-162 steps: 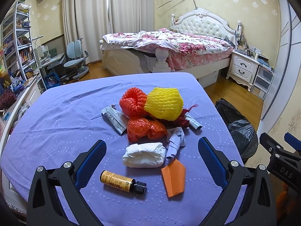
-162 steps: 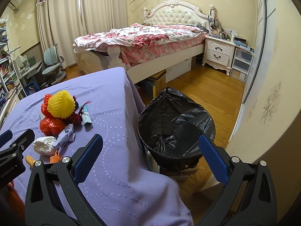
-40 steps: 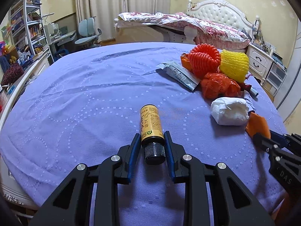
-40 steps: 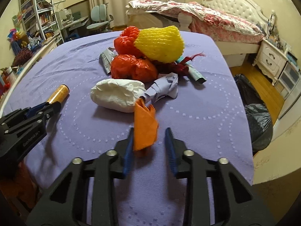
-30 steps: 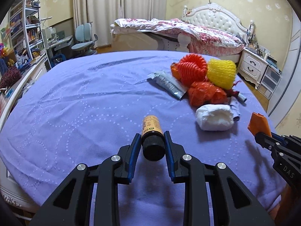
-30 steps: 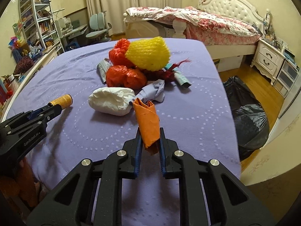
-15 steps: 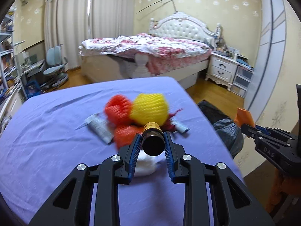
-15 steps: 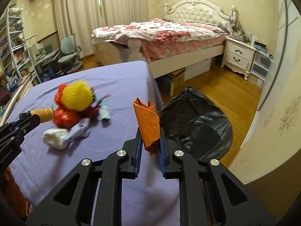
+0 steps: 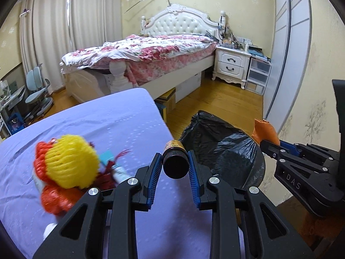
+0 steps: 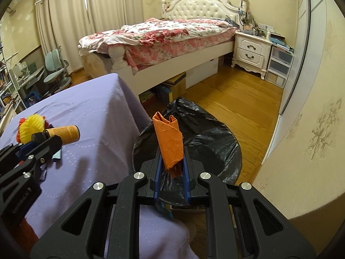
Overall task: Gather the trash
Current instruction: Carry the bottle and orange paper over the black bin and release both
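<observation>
My left gripper (image 9: 175, 165) is shut on a small brown bottle (image 9: 175, 161) with a black cap, held above the table's right edge; the bottle also shows in the right wrist view (image 10: 64, 134). My right gripper (image 10: 171, 164) is shut on a folded orange paper (image 10: 169, 141) and holds it over the near rim of the black-lined trash bin (image 10: 211, 138). The bin (image 9: 224, 146) stands on the floor just right of the table. A pile of trash remains on the purple tablecloth (image 9: 103, 125): yellow foam net (image 9: 69, 161), orange nets, wrappers.
A bed (image 9: 151, 51) with a floral cover stands behind the table. A white nightstand (image 9: 232, 64) and plastic drawers sit at the right wall. A desk chair (image 9: 36, 95) is at the far left. Wooden floor surrounds the bin.
Both grippers closed on their items, lifted them off the table and swung right toward the bin. The orange paper now hangs over the bin rim.
</observation>
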Demonstrator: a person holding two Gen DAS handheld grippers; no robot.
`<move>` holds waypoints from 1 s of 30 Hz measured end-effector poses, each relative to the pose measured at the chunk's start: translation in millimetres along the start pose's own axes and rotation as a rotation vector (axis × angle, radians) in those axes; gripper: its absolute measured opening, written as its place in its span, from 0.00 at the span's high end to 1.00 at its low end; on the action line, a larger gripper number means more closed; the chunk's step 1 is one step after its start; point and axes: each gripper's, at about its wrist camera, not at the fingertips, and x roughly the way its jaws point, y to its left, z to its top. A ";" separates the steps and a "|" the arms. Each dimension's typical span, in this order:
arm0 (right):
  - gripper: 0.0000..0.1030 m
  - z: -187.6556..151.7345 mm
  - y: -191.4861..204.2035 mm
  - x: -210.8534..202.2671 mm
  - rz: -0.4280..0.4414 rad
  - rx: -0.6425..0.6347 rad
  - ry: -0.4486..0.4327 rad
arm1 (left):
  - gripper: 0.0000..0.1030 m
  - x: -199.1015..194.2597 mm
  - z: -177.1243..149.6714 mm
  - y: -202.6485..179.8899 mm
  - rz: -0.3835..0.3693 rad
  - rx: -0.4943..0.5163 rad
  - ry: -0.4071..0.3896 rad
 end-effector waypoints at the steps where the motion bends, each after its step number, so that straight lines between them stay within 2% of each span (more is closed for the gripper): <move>1: 0.84 0.9 -5.2 5.5 -0.003 0.007 0.006 | 0.73 4.0 0.9 -4.1 0.000 0.008 0.006; 10: 0.84 3.0 -27.9 29.6 -0.018 0.043 0.033 | 0.73 34.2 7.8 -27.7 0.004 0.054 0.061; 25: 0.83 12.3 -56.7 59.2 -0.035 0.083 0.067 | 0.72 64.6 29.7 -52.6 0.020 0.101 0.093; 26: 0.83 13.3 -58.3 60.0 -0.038 0.084 0.067 | 0.66 65.6 29.8 -52.9 0.024 0.101 0.095; 27: 0.83 13.7 -58.9 60.4 -0.040 0.085 0.066 | 0.56 66.7 30.1 -52.5 0.030 0.099 0.100; 28: 0.82 14.2 -60.4 60.2 -0.046 0.089 0.065 | 0.51 66.7 30.5 -52.2 0.032 0.096 0.099; 30: 0.74 14.5 -63.0 58.8 -0.056 0.096 0.060 | 0.37 65.1 31.9 -52.2 0.029 0.093 0.091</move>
